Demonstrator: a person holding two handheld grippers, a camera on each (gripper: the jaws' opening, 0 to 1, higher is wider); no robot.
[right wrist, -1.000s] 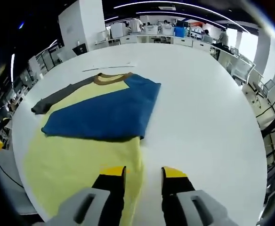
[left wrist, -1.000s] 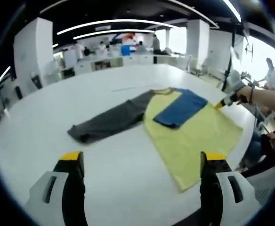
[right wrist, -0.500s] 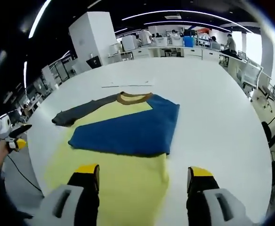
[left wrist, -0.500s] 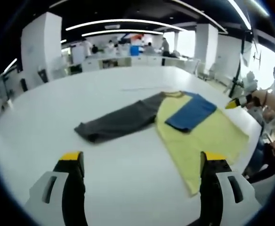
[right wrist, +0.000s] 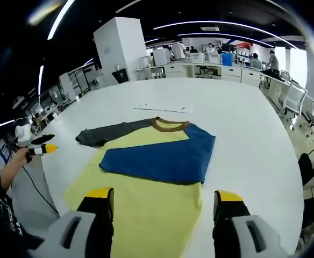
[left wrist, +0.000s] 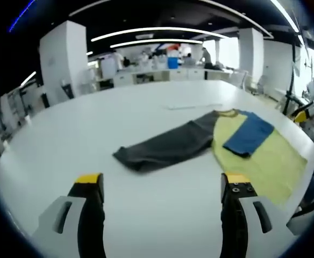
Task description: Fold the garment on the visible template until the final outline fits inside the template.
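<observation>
White table point(right wrist: 243, 123): shirt point(right wrist: 146, 177) unmoved, claws withdrawn.

Large white table point(left wrist: 146, 123) — broad, bare at its near side. White square pillar point(left wrist: 63, 64) beyond it, left. Row of white desks point(right wrist: 211, 67) at the far wall, people standing there. Blue bin point(left wrist: 172, 62) — on those desks. Ceiling strip lights point(left wrist: 157, 30).

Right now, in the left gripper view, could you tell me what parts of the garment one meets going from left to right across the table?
Grey sleeve → brown collar → folded blue sleeve → yellow body.
</observation>
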